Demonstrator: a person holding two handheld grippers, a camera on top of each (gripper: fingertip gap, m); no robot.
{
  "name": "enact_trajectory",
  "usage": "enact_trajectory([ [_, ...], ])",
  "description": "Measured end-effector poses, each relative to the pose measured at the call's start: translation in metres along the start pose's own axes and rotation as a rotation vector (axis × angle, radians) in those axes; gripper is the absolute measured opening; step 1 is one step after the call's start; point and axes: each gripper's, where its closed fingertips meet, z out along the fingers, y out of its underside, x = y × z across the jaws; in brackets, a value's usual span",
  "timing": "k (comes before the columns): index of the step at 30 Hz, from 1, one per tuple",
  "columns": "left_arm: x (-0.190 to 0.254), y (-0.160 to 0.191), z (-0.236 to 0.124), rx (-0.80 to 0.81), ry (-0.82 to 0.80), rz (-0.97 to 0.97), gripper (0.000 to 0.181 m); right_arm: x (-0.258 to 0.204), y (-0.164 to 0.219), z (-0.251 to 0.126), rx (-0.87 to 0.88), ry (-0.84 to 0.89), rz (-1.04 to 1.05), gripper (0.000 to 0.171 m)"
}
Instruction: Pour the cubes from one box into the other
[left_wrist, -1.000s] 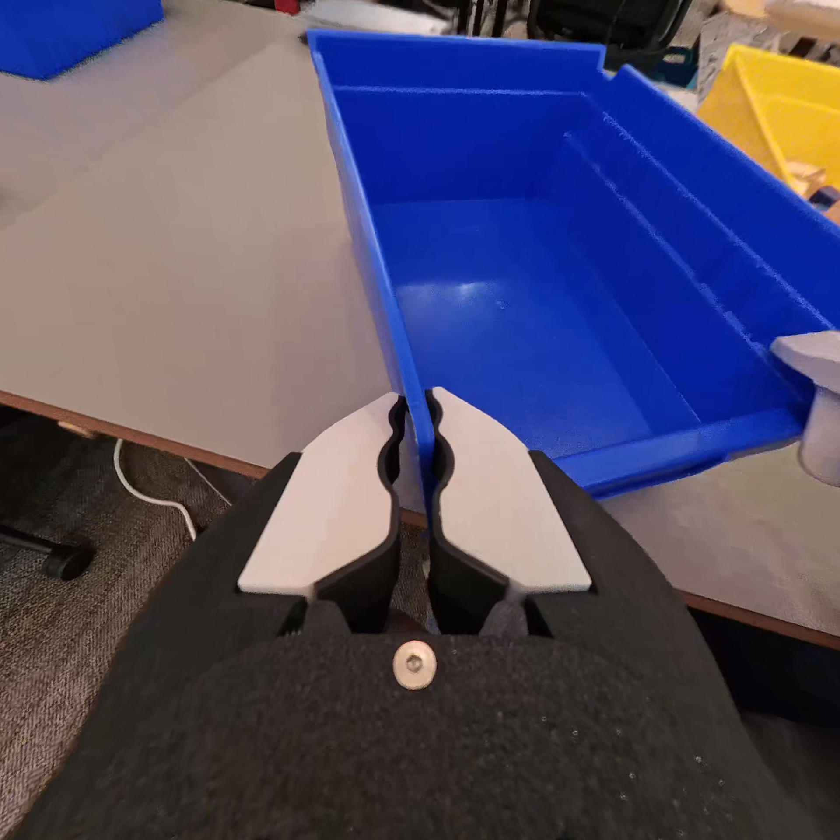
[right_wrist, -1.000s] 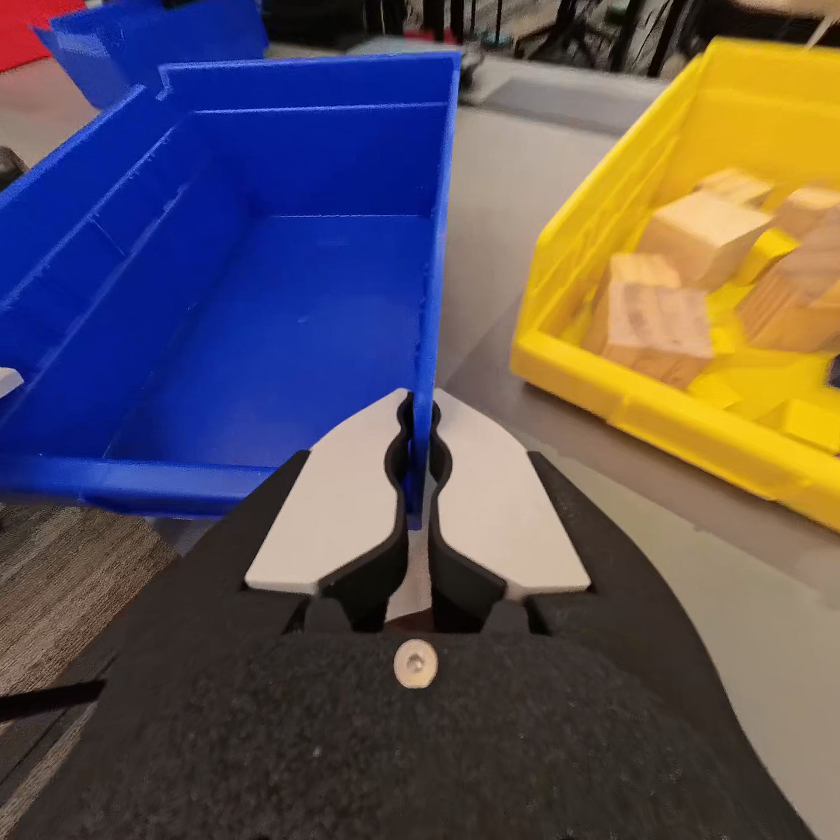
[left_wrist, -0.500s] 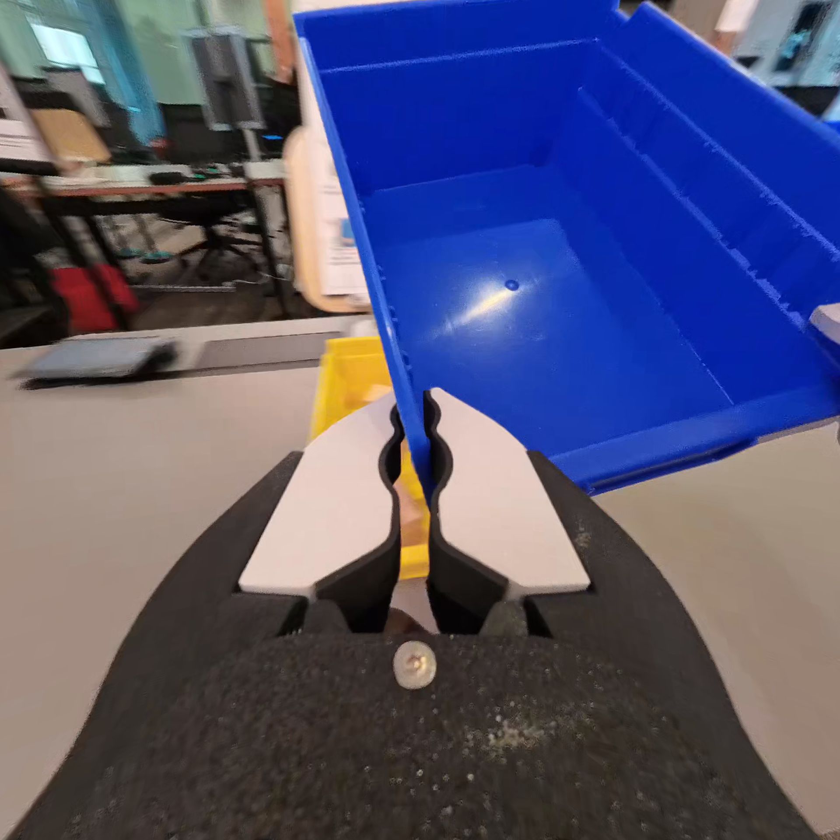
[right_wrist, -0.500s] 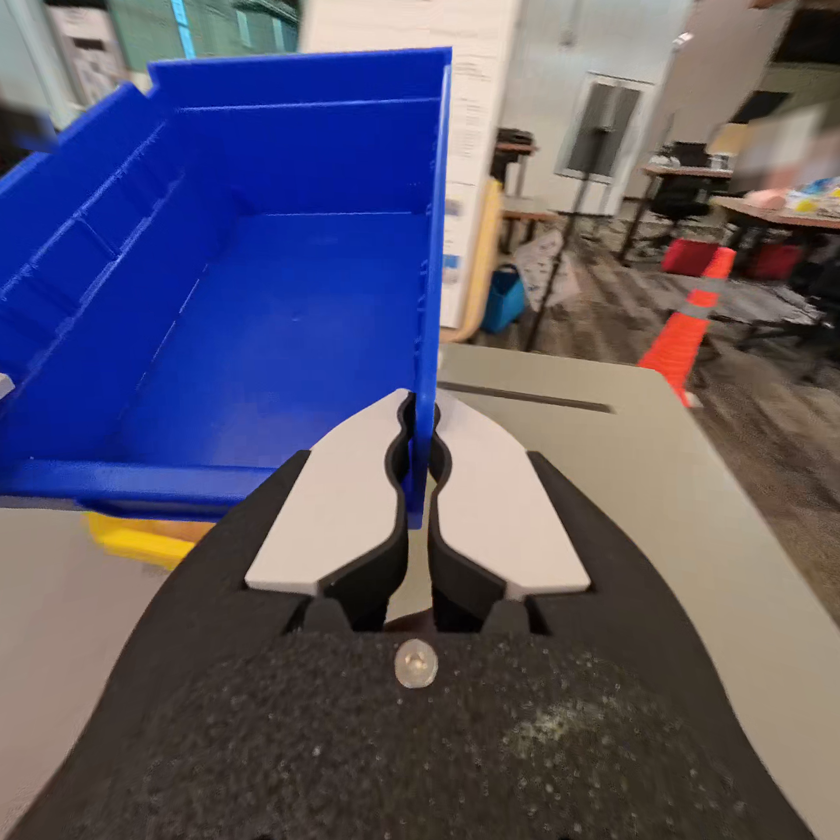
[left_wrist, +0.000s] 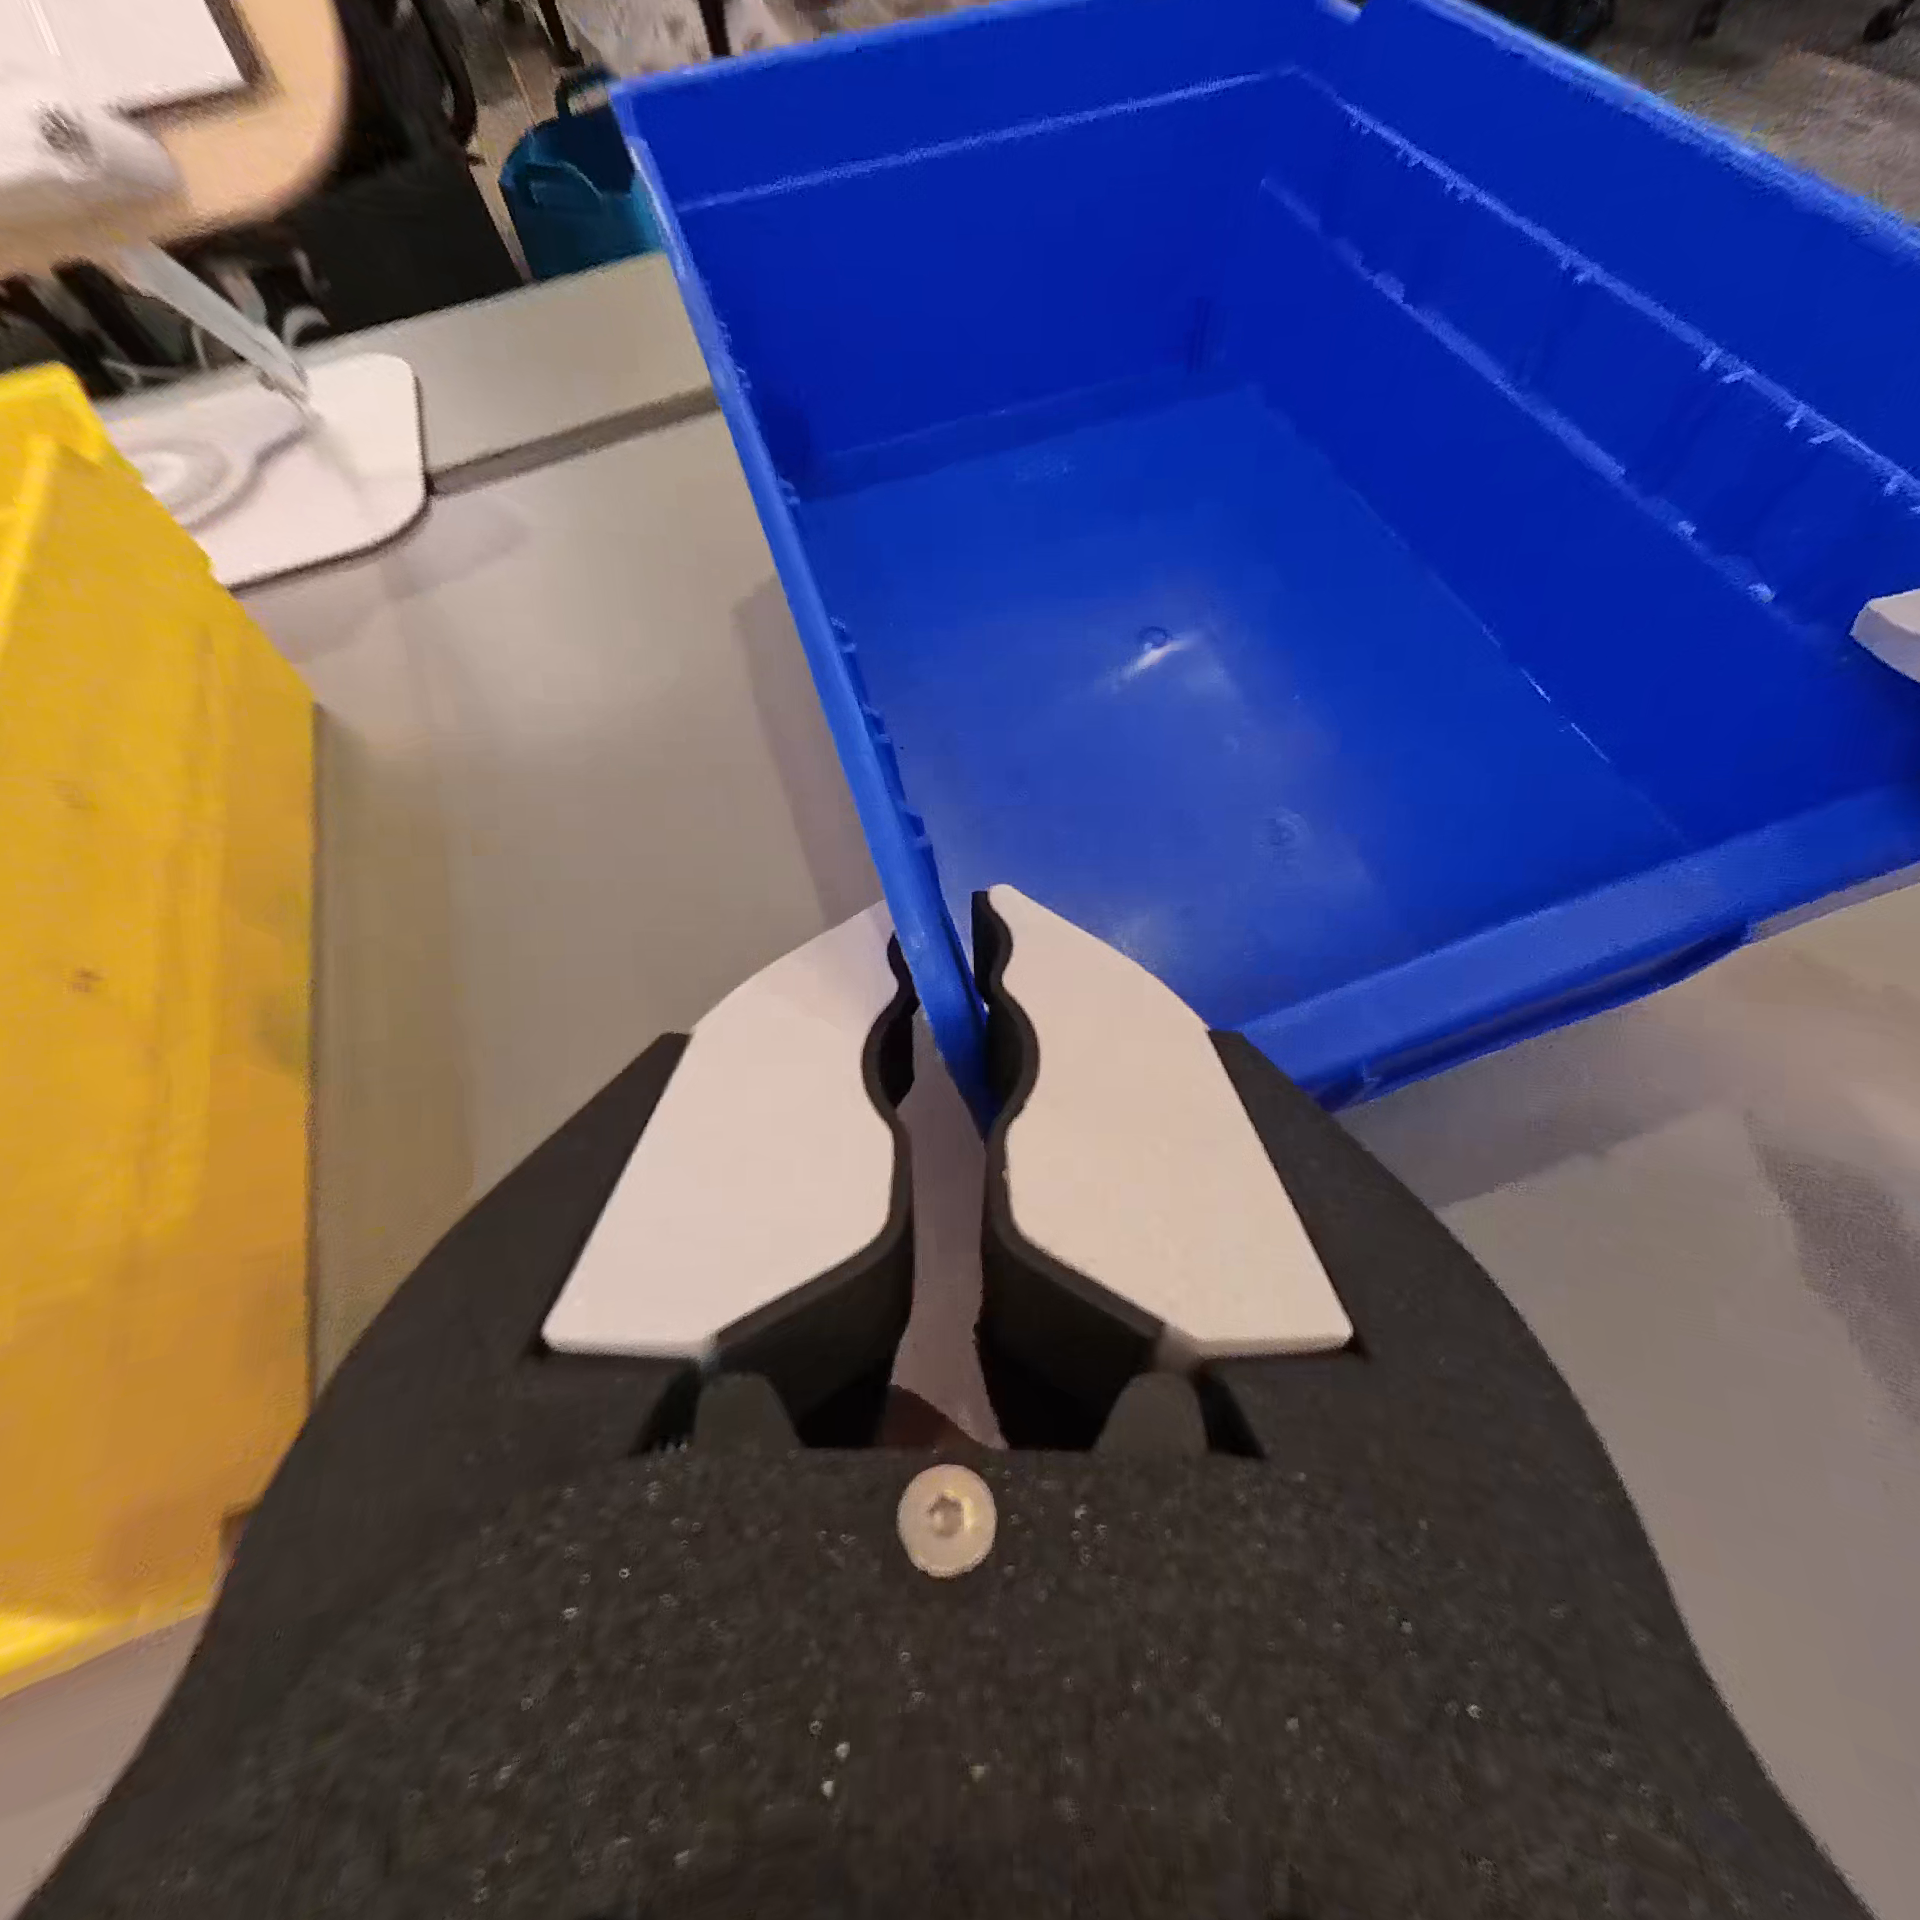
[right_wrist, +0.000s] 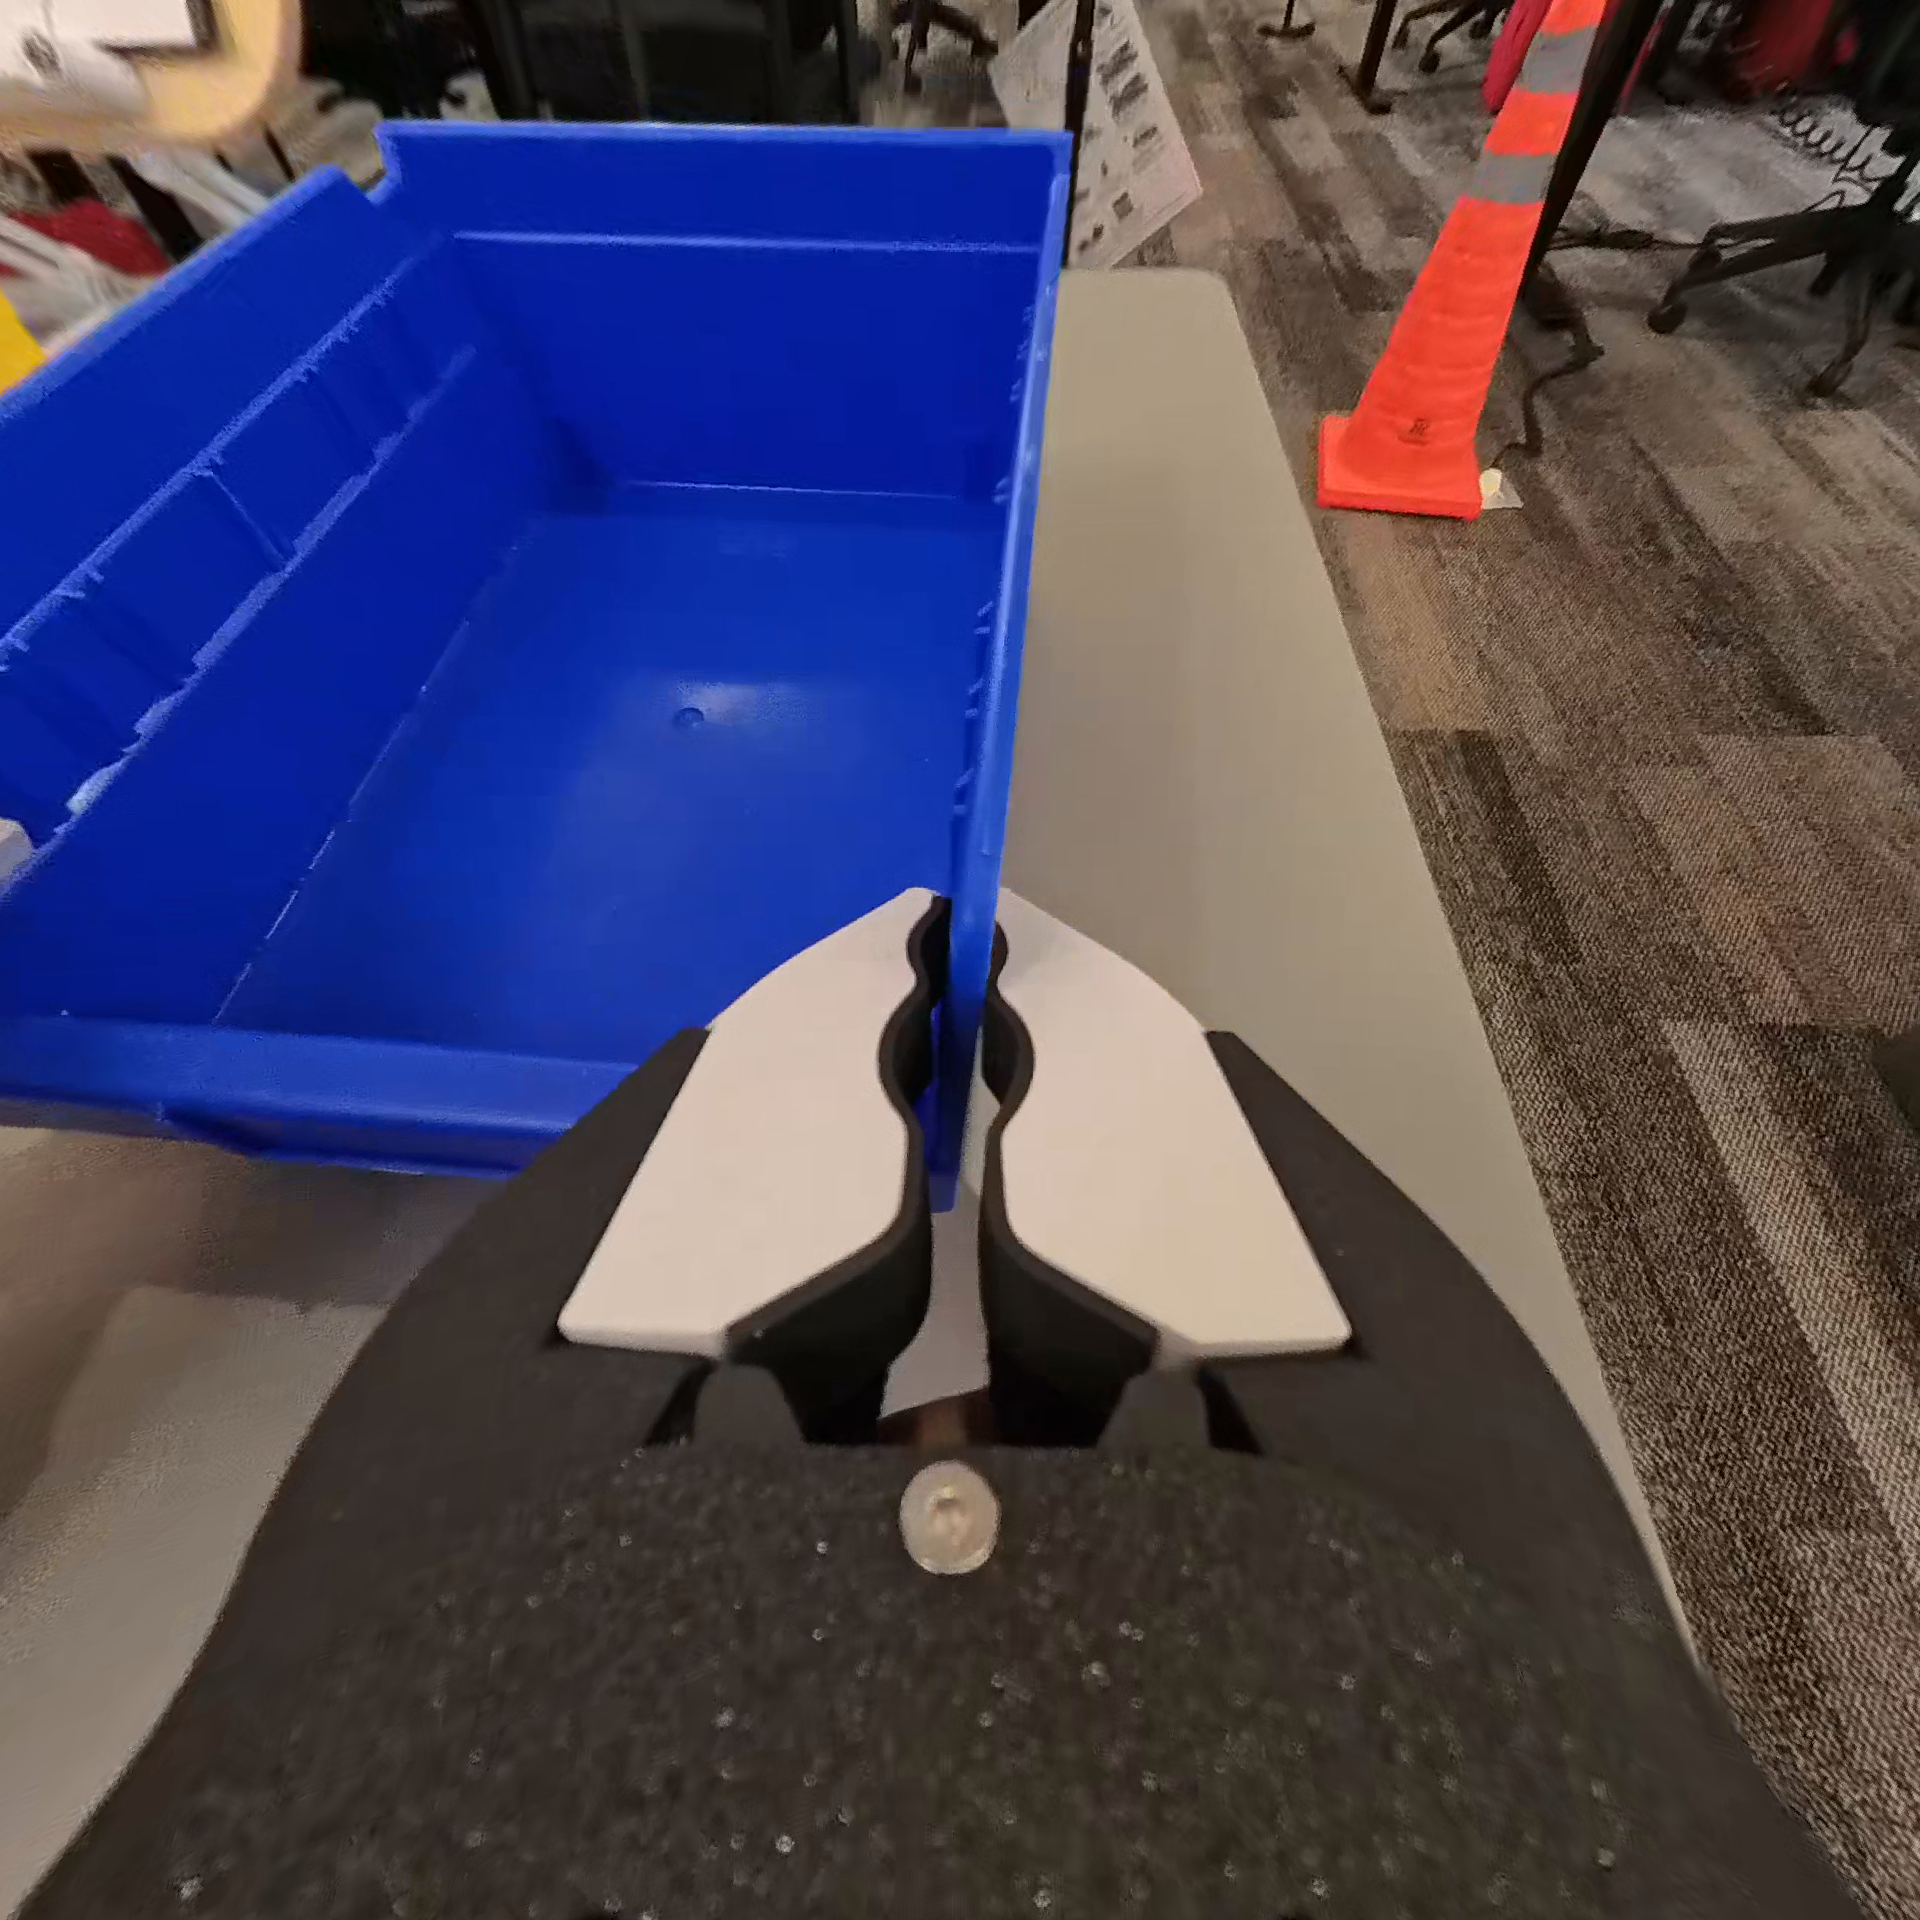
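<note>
The blue box is empty and held between both grippers over the grey table. My left gripper is shut on its left side wall near the front corner. My right gripper is shut on its right side wall; one of its fingertips shows in the left wrist view. The yellow box stands left of the blue box, its inside hidden. No cubes are in view. Whether the blue box touches the table I cannot tell.
A white flat stand base lies on the table behind the yellow box. The table's right edge runs close to the blue box, with carpet floor and an orange cone beyond it. Chairs and clutter stand at the back.
Both grippers carried the blue box up from the table's near edge, tipped it high over the yellow box, then brought it down level to the right of the yellow box. Both grips stayed shut.
</note>
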Motion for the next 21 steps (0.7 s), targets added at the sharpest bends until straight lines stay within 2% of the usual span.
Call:
enact_trajectory([
  [2,0.006,0.010,0.009,-0.028,0.024,-0.014,0.009,0.007,0.009,0.009,-0.046,0.013,0.006,0.002],
  [4,0.011,0.010,0.010,-0.017,0.046,0.051,0.014,0.011,0.008,0.013,-0.021,-0.014,0.033,0.002],
  [6,0.017,0.013,0.003,-0.047,0.124,0.050,0.021,0.016,0.004,0.009,-0.014,-0.033,0.086,0.011],
  [8,0.010,0.010,-0.022,-0.038,0.202,0.036,0.043,0.022,-0.012,-0.008,0.030,-0.004,0.071,0.019],
  [11,-0.018,0.000,-0.082,0.026,0.369,-0.067,0.044,0.008,-0.050,-0.044,0.151,0.039,-0.055,0.020],
  [13,-0.059,0.000,-0.118,0.054,0.418,-0.157,0.047,-0.030,-0.070,-0.057,0.192,-0.017,-0.181,0.024],
  [15,-0.122,0.003,-0.140,0.100,0.333,-0.195,0.047,-0.080,-0.080,-0.059,0.187,-0.098,-0.270,0.028],
  [18,-0.232,0.025,-0.156,0.140,0.013,-0.162,0.048,-0.180,-0.075,-0.048,0.158,-0.290,-0.253,0.030],
  [20,-0.287,0.045,-0.165,0.169,-0.157,-0.172,0.046,-0.252,-0.049,-0.034,0.089,-0.446,-0.230,0.039],
  [21,-0.304,0.058,-0.163,0.157,-0.199,-0.180,0.043,-0.279,-0.034,-0.024,0.044,-0.465,-0.232,0.042],
])
